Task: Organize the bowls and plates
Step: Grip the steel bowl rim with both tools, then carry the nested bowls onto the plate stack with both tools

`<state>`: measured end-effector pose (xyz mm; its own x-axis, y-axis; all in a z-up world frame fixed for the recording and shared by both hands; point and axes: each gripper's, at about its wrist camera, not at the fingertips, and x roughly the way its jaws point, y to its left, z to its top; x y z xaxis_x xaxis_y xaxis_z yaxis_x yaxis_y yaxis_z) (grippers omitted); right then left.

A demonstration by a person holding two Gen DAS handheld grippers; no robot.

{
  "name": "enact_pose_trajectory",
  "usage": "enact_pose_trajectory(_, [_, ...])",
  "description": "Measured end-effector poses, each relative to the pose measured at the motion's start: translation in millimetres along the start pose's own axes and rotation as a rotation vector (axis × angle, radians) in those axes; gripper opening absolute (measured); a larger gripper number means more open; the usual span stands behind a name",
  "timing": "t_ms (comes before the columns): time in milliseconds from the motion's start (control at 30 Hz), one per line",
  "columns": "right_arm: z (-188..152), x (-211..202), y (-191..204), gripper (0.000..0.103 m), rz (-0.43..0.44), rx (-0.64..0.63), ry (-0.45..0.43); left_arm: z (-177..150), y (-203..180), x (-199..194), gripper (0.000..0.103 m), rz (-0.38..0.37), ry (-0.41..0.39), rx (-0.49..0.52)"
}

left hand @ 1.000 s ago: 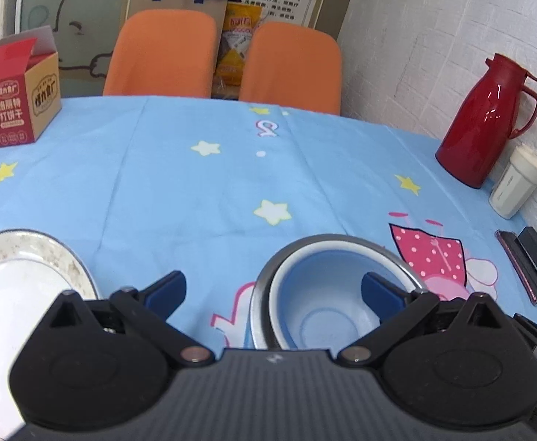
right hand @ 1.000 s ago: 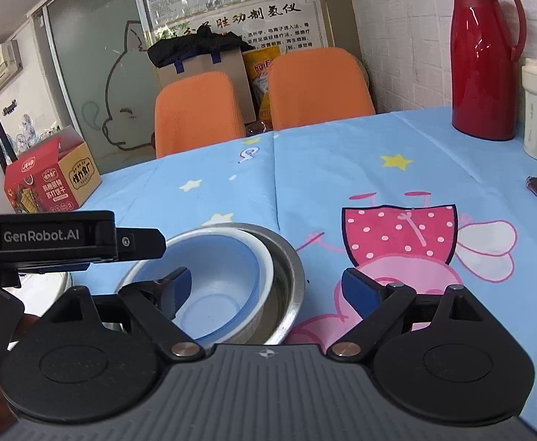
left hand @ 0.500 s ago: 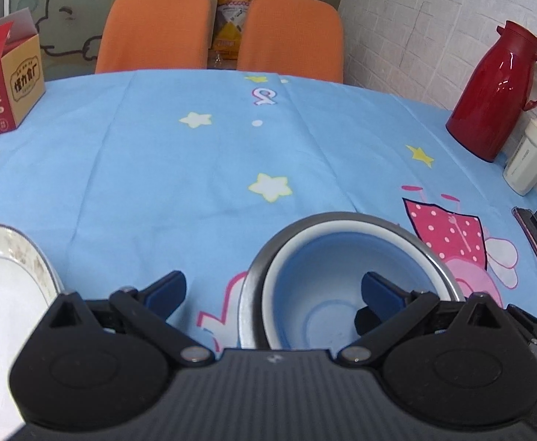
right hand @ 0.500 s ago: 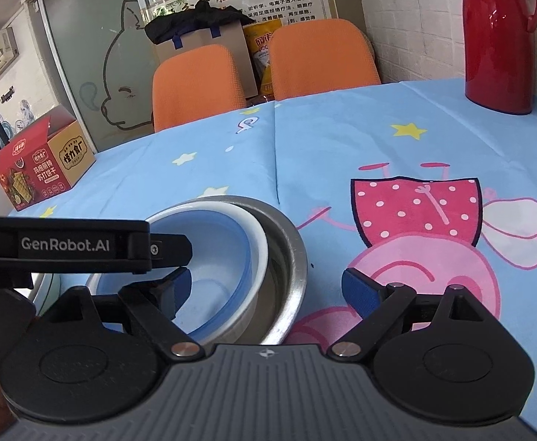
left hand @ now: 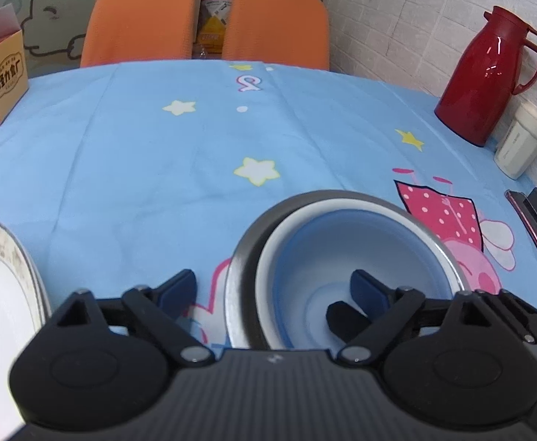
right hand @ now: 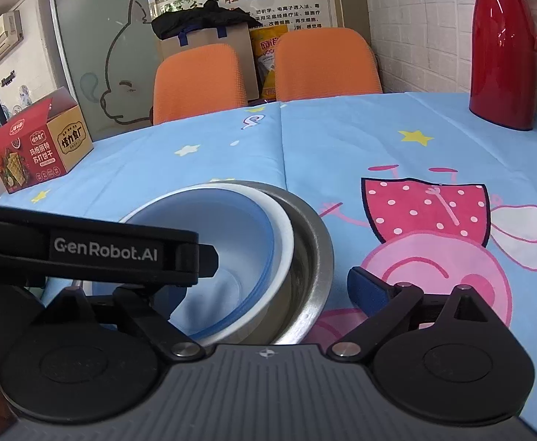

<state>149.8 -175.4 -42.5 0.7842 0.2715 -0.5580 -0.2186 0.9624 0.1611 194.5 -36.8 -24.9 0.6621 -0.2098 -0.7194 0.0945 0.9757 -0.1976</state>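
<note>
Closest in, the left gripper (left hand: 273, 286) is spread wide with nothing in it, its two fingers straddling the near-left rim of the steel bowl (left hand: 239, 275), right finger down inside. The blue bowl (left hand: 360, 250) sits nested in that steel one, tilted toward the left side. The right gripper (right hand: 265, 286) is also wide apart and empty, straddling the steel bowl's right rim (right hand: 320, 257), with the left gripper's black body crossing its view. Off to the left edge there's a white plate (left hand: 0, 283) on the blue tablecloth (left hand: 158, 169). Further back by the wall stand a red thermos (left hand: 485, 77) and a white cup (left hand: 522, 143), a red snack box (right hand: 40, 143) on the left, and two orange chairs (left hand: 139, 22) behind the table.
</note>
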Motion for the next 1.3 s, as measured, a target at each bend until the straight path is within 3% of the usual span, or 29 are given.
enact_pose_trajectory(33, [0,-1,1,0.103,0.016,-0.005,-0.001,1,-2,-1,0.065,-0.016,0.000,0.008])
enact_pose_trajectory(67, [0,-1,4,0.103,0.027,-0.016,0.000,1,-4,-2,0.061,-0.031,0.003,0.015])
enact_pose_trajectory(233, [1,-2,15,0.103,0.035,-0.018,0.014,3,-12,-11,0.052,0.029,-0.012,0.041])
enact_pose_trajectory(567, [30,-27,44,0.103,0.073,-0.040,-0.040,20,7,-62,0.052,0.055,-0.091,-0.003])
enact_pose_trajectory(867, [42,-26,116,0.103,0.222,-0.139,-0.055,9,84,-123,0.052,0.212,-0.166,-0.113])
enact_pose_trajectory(1067, [37,-15,175,0.103,0.354,-0.197,-0.026,-13,139,-148,0.052,0.306,-0.157,-0.202])
enact_pose_trajectory(1300, [21,-4,211,0.103,0.403,-0.255,0.049,-34,173,-148,0.052,0.311,-0.122,-0.272])
